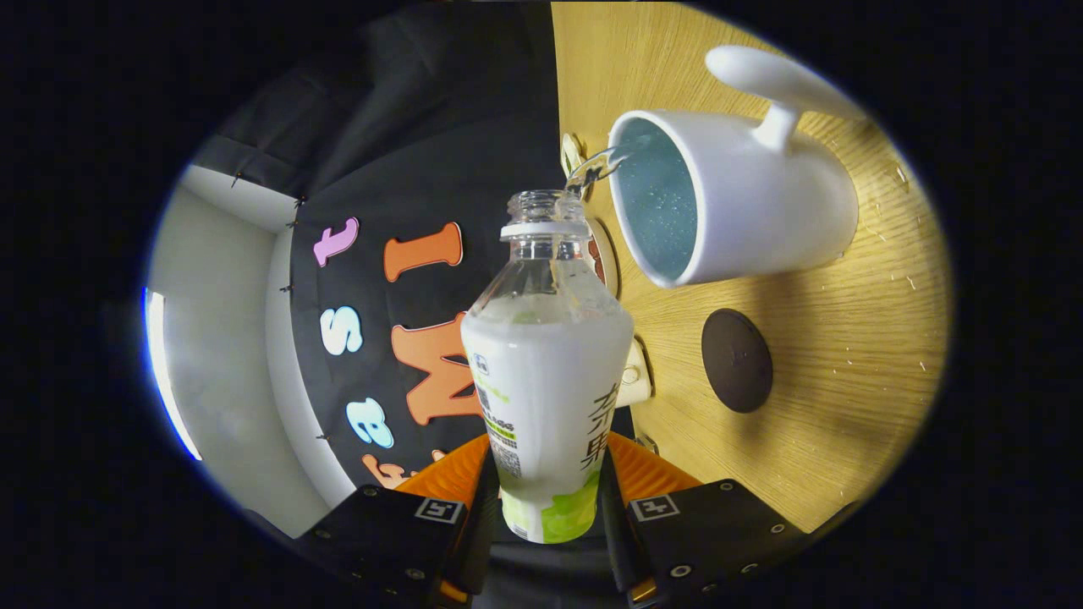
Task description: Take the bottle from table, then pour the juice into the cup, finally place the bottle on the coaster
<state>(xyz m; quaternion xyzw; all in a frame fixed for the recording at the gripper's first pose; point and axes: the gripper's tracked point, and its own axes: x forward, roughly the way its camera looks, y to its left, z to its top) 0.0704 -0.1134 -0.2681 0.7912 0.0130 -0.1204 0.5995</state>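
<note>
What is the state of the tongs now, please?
Tongs: closed on the bottle, one finger pressing each side; the bottle is tipped, and liquid runs from its mouth into the cup.

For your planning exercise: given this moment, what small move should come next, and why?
Probably hold the tilt a little longer: the gripper is shut on the bottle, a thin stream runs from its mouth into the cup, and the coaster waits beside it.
</note>
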